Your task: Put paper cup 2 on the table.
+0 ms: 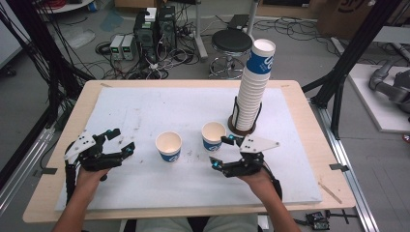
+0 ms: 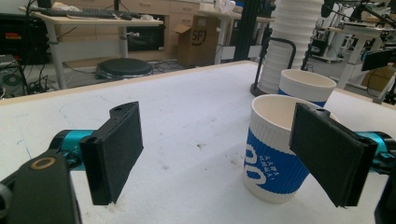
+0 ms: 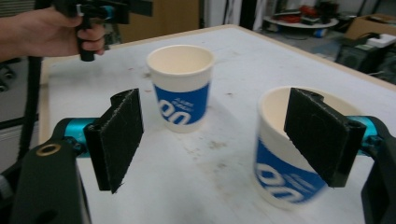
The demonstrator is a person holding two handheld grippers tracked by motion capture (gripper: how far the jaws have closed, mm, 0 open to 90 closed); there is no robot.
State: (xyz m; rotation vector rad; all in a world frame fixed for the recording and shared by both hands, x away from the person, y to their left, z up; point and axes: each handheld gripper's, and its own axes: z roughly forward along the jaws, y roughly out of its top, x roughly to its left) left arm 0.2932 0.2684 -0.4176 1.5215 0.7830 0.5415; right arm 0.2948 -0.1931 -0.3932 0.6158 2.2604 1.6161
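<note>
Two white paper cups with blue bands stand upright on the white board [image 1: 145,106]: the left cup [image 1: 169,146] and the right cup [image 1: 213,136]. My left gripper [image 1: 123,140] rests open to the left of the left cup. In the left gripper view its jaws [image 2: 219,154] hold nothing, and the left cup [image 2: 275,158] stands partly behind the right jaw. My right gripper [image 1: 220,151] is open just in front of the right cup. In the right gripper view [image 3: 215,140] the right cup [image 3: 285,163] sits blurred behind the right jaw, with the left cup [image 3: 181,88] farther off.
A tall stack of cups [image 1: 254,82] leans in a black holder [image 1: 241,126] at the back right of the board. A wooden table edge [image 1: 309,125] frames the board. A stool [image 1: 231,43] and cables lie on the floor beyond.
</note>
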